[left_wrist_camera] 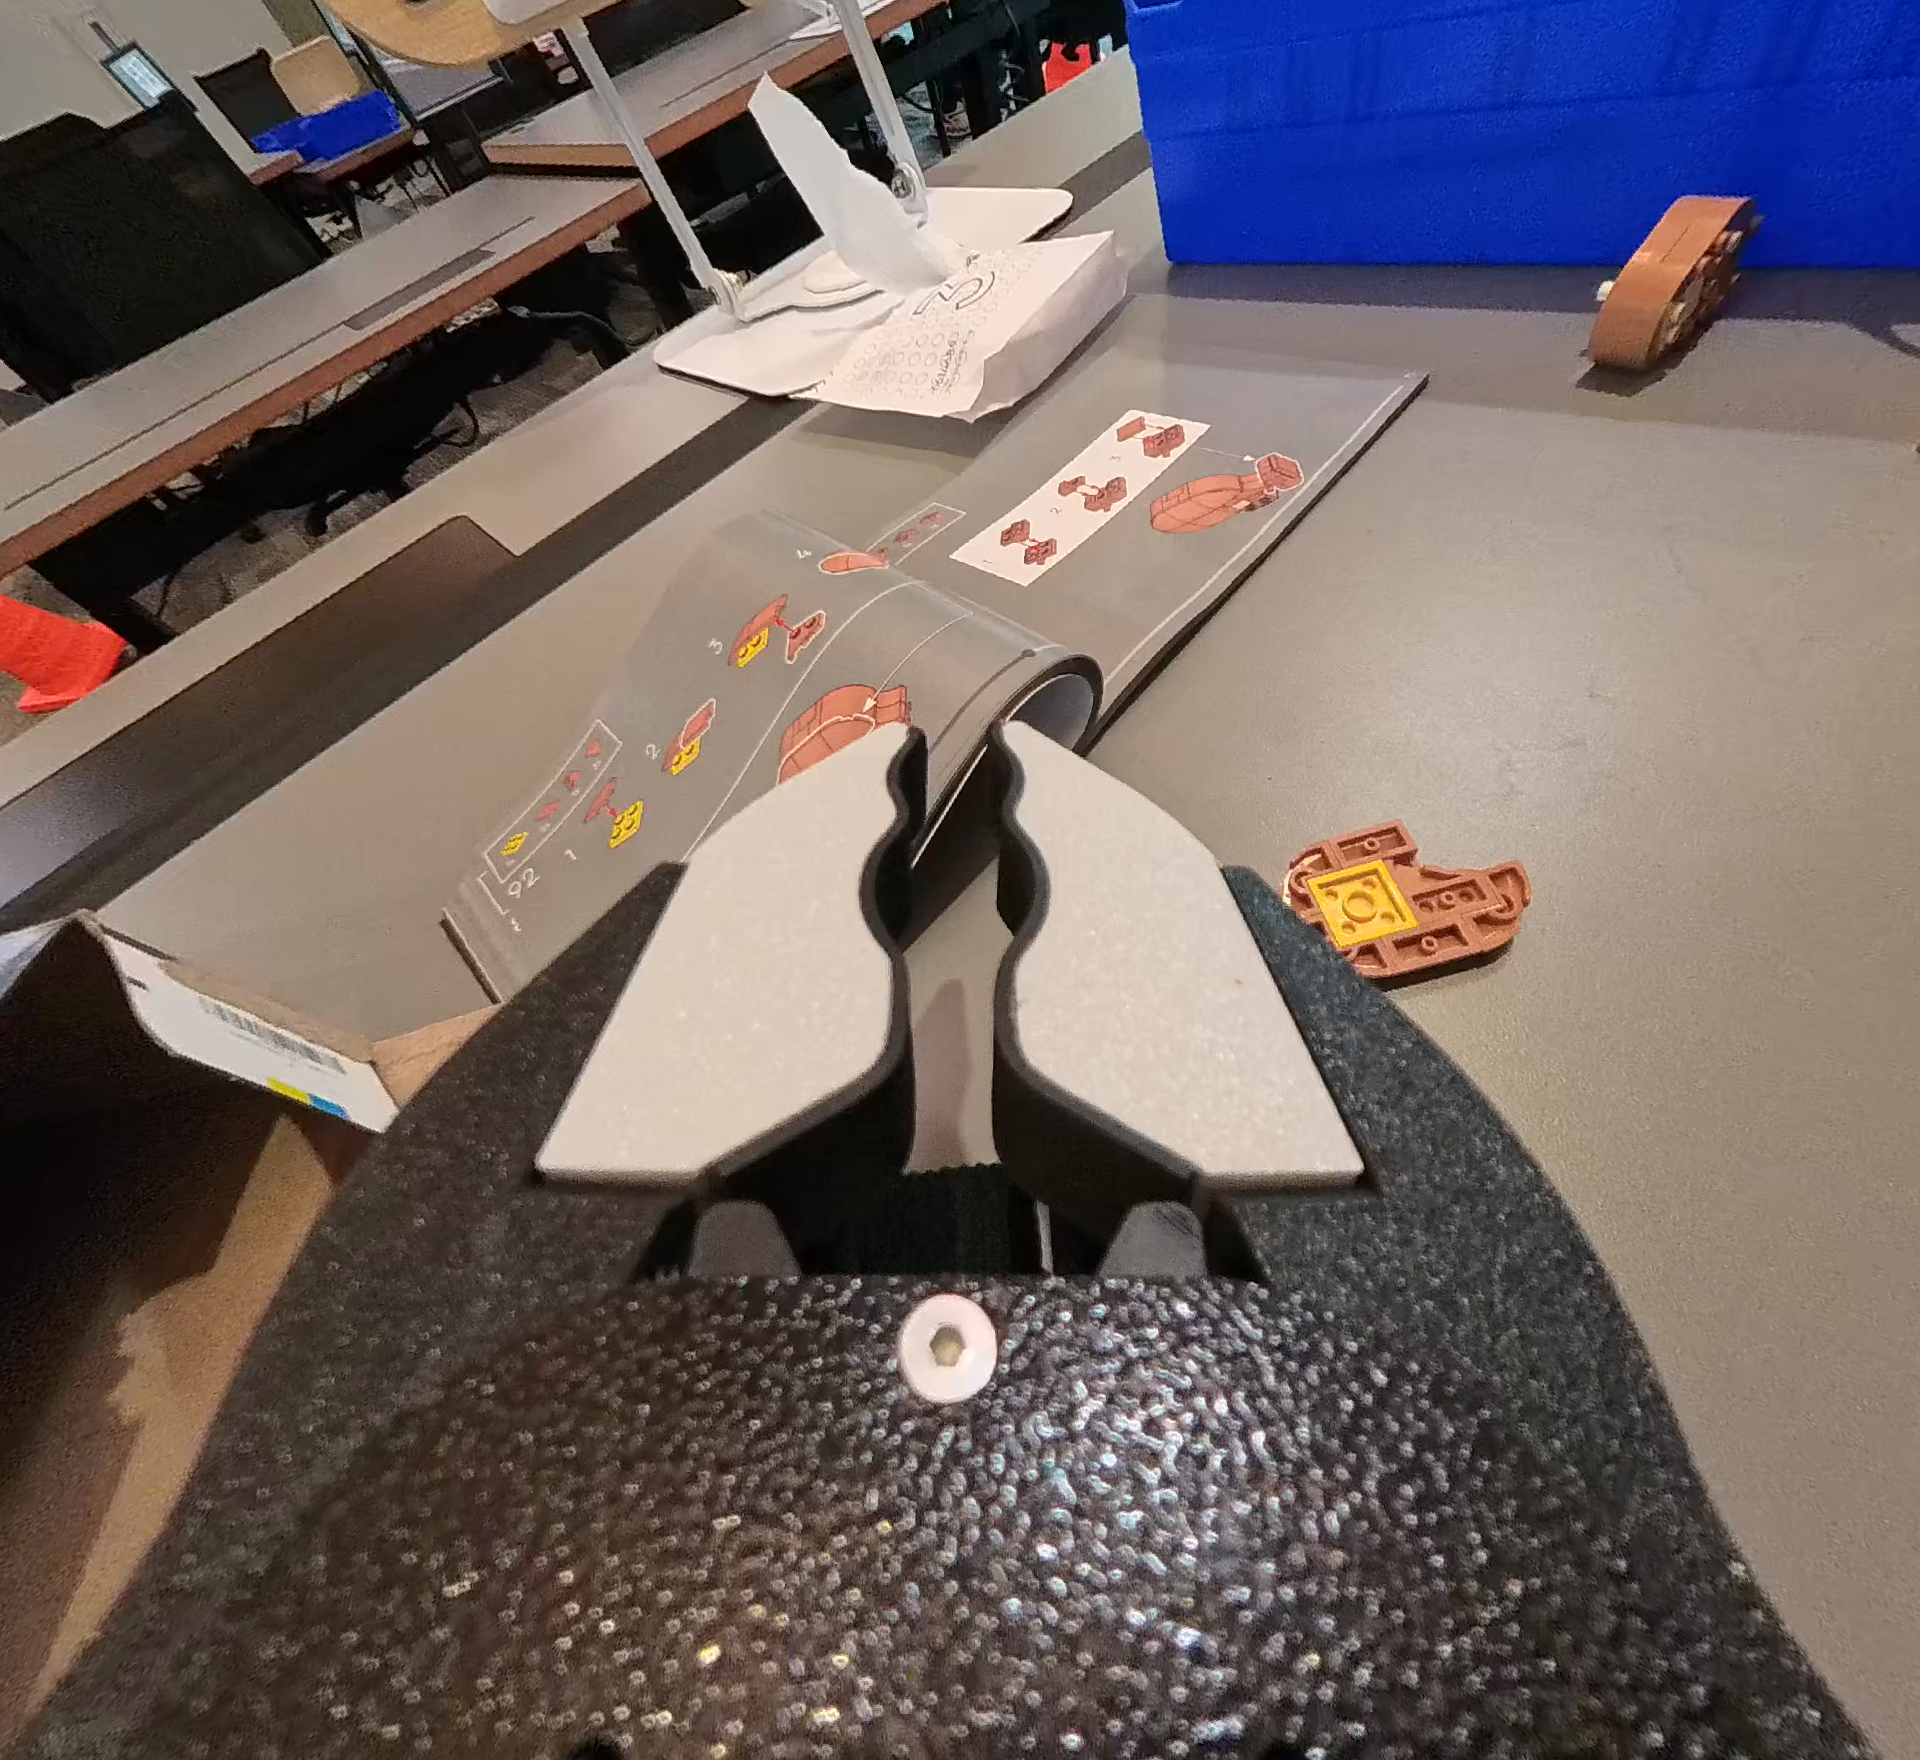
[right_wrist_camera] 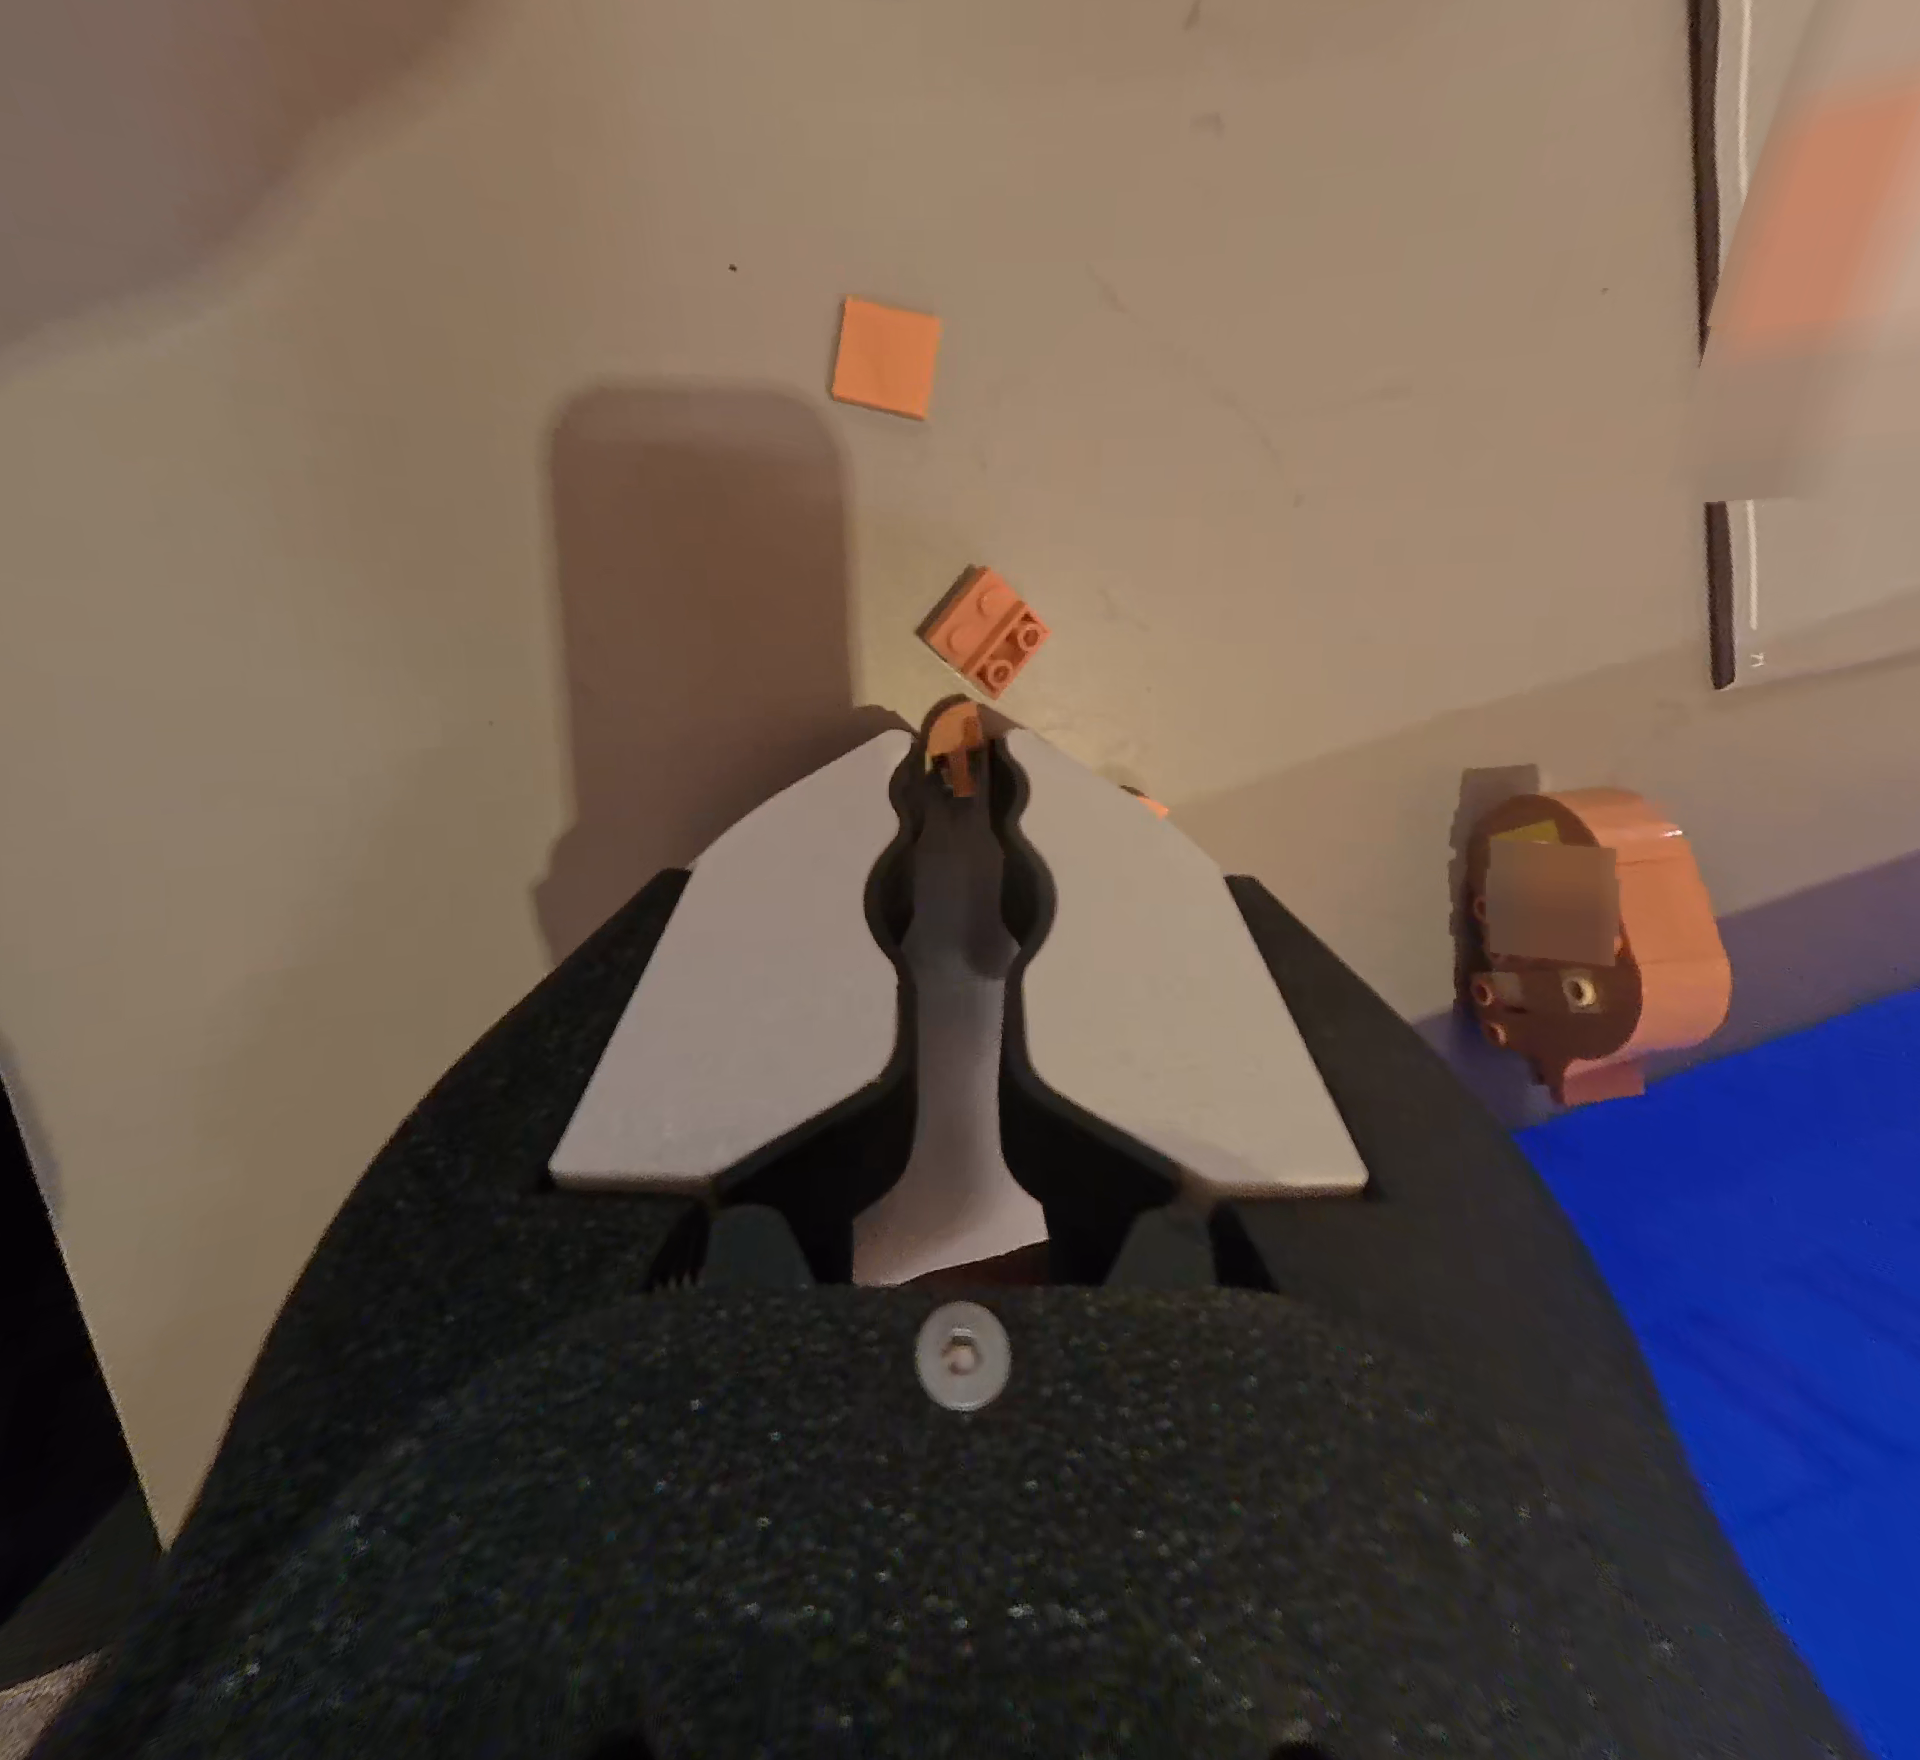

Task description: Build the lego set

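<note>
In the left wrist view my left gripper (left_wrist_camera: 956,746) is closed on the edge of a grey page (left_wrist_camera: 831,661) of an open instruction booklet (left_wrist_camera: 1195,515). The page curls up off the table between the fingertips. A flat brown brick assembly with a yellow plate (left_wrist_camera: 1405,910) lies on the table just to its right. In the right wrist view my right gripper (right_wrist_camera: 951,742) is shut on a small orange brick piece (right_wrist_camera: 951,736) at its fingertips, above the table. An orange studded brick (right_wrist_camera: 985,632) lies just past the tips, and a flat orange tile (right_wrist_camera: 885,360) lies farther on.
A blue bin (left_wrist_camera: 1558,100) stands at the back right, with a rounded brown brick build (left_wrist_camera: 1673,282) in front of it; the build also shows in the right wrist view (right_wrist_camera: 1590,941). A white paper bag (left_wrist_camera: 966,328) and a lamp base lie behind the booklet. A cardboard box (left_wrist_camera: 208,1035) sits at the left. About 25 cm separates my left fingertips from my right. The flat orange tile (right_wrist_camera: 885,360) sits 6 cm or so from the ends of my right fingers.
</note>
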A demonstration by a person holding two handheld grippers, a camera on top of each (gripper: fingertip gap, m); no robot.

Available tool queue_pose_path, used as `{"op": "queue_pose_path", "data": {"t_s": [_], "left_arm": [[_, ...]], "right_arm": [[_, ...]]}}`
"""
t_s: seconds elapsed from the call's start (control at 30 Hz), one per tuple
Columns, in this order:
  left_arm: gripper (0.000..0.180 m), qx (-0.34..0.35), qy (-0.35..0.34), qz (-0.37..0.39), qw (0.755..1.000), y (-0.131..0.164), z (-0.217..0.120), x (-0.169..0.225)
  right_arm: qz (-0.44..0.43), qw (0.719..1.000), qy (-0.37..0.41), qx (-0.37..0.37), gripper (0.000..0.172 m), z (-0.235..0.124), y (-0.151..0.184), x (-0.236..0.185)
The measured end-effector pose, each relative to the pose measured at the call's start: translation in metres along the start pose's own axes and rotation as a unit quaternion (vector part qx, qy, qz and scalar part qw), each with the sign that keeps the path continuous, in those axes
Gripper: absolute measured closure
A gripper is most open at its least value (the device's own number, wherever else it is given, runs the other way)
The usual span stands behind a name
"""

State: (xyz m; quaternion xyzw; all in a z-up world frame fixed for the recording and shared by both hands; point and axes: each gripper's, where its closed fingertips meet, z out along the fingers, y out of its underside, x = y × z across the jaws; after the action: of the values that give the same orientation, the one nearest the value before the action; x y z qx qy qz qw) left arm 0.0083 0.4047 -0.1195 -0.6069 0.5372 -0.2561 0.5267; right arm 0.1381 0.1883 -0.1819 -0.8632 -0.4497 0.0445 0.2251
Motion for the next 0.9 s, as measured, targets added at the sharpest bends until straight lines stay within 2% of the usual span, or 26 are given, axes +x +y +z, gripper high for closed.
{"op": "queue_pose_path", "data": {"t_s": [0.2,0.4,0.6,0.7,0.9], "left_arm": [[0.17,0.001,-0.001,-0.002,1.0,0.0,0.0,-0.001],[0.17,0.0,-0.001,-0.003,1.0,0.0,0.0,-0.001],[0.17,0.005,-0.008,-0.003,1.0,-0.001,0.0,-0.003],[0.17,0.009,-0.012,-0.001,1.0,-0.002,-0.001,-0.005],[0.17,0.014,-0.022,-0.001,1.0,-0.003,-0.001,-0.009]], "right_arm": [[0.024,0.998,0.0,0.057,0.153,-0.011,-0.008,0.003],[0.031,0.99,-0.014,0.138,0.153,-0.041,-0.017,-0.001],[0.026,0.968,0.028,0.247,0.154,-0.071,-0.029,0.015],[0.009,0.953,0.049,0.298,0.155,-0.067,-0.033,0.011],[-0.044,0.929,0.118,0.349,0.154,-0.055,-0.029,0.005]]}}
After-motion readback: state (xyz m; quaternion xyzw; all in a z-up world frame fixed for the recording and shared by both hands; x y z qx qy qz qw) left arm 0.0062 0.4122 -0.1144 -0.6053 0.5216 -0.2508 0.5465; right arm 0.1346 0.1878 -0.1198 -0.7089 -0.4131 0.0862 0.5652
